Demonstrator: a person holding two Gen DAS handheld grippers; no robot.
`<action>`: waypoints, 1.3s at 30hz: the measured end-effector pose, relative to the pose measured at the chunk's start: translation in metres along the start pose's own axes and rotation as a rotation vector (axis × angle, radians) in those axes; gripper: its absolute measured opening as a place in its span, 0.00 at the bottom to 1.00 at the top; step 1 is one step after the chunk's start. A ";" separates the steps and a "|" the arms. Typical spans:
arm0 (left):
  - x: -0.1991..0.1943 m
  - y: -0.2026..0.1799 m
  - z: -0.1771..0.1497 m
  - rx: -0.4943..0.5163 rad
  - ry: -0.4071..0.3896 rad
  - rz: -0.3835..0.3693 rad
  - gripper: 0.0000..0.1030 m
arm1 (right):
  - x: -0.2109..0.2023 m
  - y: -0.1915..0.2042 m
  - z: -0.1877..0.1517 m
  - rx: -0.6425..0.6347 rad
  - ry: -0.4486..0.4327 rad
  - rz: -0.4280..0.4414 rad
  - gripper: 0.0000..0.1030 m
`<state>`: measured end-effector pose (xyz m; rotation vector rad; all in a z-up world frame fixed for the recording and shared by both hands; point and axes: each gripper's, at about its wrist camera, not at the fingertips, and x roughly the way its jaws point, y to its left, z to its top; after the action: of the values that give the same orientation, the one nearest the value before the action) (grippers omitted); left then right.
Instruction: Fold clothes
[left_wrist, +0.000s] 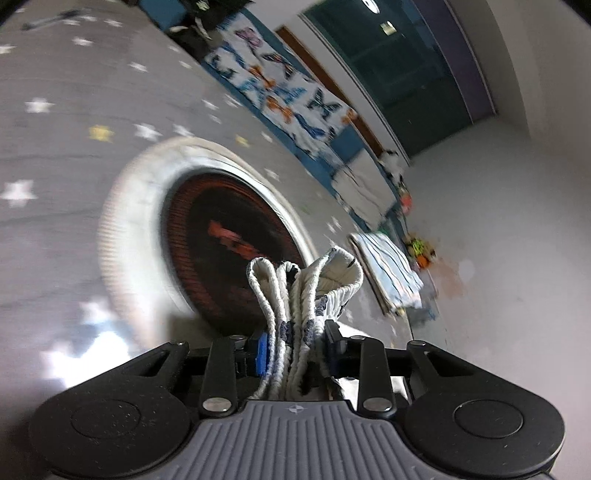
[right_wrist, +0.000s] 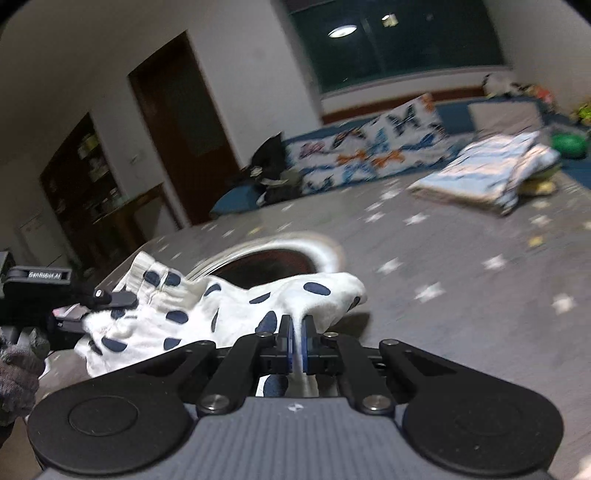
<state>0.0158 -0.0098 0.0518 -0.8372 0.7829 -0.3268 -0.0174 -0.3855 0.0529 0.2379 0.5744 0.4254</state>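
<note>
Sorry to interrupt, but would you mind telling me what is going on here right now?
A person with a gripper in each hand is folding a white garment with dark blue spots. The left gripper is clamped on a bunched ribbed edge, and the right gripper pinches another part. The cloth hangs between them above a round basket on a grey star-patterned mat.

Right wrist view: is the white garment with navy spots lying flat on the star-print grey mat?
No. The white garment with navy spots hangs stretched between the right gripper and left gripper.
</note>
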 end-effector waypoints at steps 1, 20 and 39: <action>0.010 -0.008 -0.002 0.012 0.011 -0.004 0.31 | -0.003 -0.006 0.003 0.002 -0.009 -0.013 0.04; 0.165 -0.100 -0.033 0.166 0.183 -0.013 0.31 | -0.024 -0.133 0.046 0.023 -0.064 -0.284 0.04; 0.159 -0.139 -0.032 0.318 0.109 -0.030 0.42 | -0.004 -0.158 0.049 0.023 -0.015 -0.309 0.19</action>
<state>0.1055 -0.2033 0.0670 -0.5356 0.7944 -0.5125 0.0584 -0.5320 0.0423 0.1709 0.5904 0.1181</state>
